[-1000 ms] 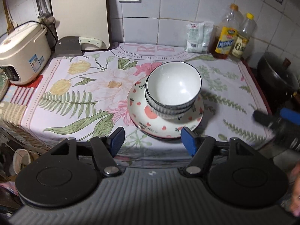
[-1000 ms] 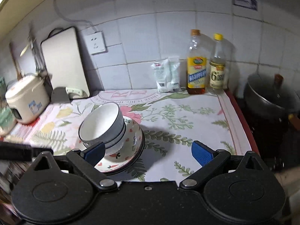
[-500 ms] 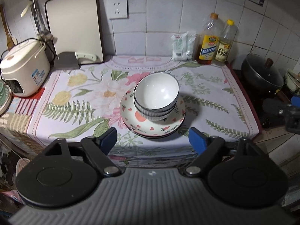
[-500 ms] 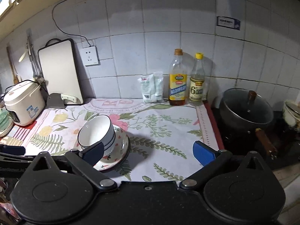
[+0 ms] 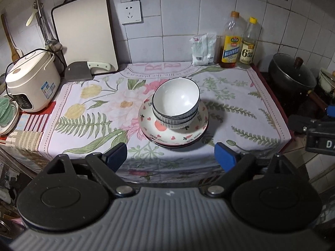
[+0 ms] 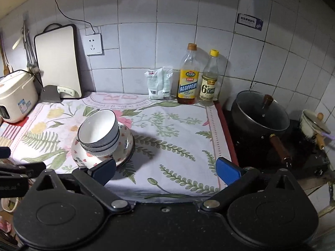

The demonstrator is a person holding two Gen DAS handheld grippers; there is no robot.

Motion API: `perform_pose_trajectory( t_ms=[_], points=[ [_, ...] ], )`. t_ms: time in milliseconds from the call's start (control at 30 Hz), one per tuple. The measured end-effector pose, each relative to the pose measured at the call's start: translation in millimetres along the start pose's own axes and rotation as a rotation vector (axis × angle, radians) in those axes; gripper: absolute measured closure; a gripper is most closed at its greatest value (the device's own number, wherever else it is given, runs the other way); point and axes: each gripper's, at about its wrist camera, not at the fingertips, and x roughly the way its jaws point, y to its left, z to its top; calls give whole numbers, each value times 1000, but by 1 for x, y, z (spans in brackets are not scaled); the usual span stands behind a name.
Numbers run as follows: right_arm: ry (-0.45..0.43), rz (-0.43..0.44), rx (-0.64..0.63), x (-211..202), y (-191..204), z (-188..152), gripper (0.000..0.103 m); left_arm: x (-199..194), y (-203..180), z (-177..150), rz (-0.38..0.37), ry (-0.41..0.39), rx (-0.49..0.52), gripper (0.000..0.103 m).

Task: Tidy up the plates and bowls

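Both tongs hang clear of the worktop: the left tongs are opening with nothing between the blue pads, and the right tongs stand wide apart and empty too; beyond them, on the floral cloth, the bowls sit nested inside one another on top of the stacked plates, one tidy pile near the cloth's middle; farther back stand a rice cooker, a cutting board and two bottles against the tiled wall; judging from this, the stacking looks finished, with no loose dish left in sight.
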Motion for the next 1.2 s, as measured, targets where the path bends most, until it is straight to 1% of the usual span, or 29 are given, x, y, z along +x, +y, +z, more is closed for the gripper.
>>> perform_pose_trajectory(
  t_ms=[67, 167, 300, 433, 733, 867, 1033, 1200],
  points=[
    [10, 12, 15, -1, 0, 1, 0, 0, 1, 0, 3, 8, -3, 12],
    [6, -9, 33, -3, 2, 1, 0, -1, 2, 0, -7, 8, -4, 12],
    [27, -6, 46, -3, 4, 0, 0, 3, 4, 0, -3, 31, -11, 12],
    [43, 6, 51, -2, 6, 0, 0, 6, 9, -1, -9, 61, -40, 12],
    [52, 6, 54, -4, 10, 3, 0, 1, 11, 0, 11, 48, -37, 12],
    [59, 11, 48, -6, 12, 2, 0, -1, 10, -1, 40, 37, -22, 12],
    [69, 17, 49, -4, 14, 2, 0, -1, 9, -2, 39, 29, -30, 12],
    [82, 6, 70, 2, 9, 2, 0, 1, 10, -2, 40, 45, -38, 12]
  ],
)
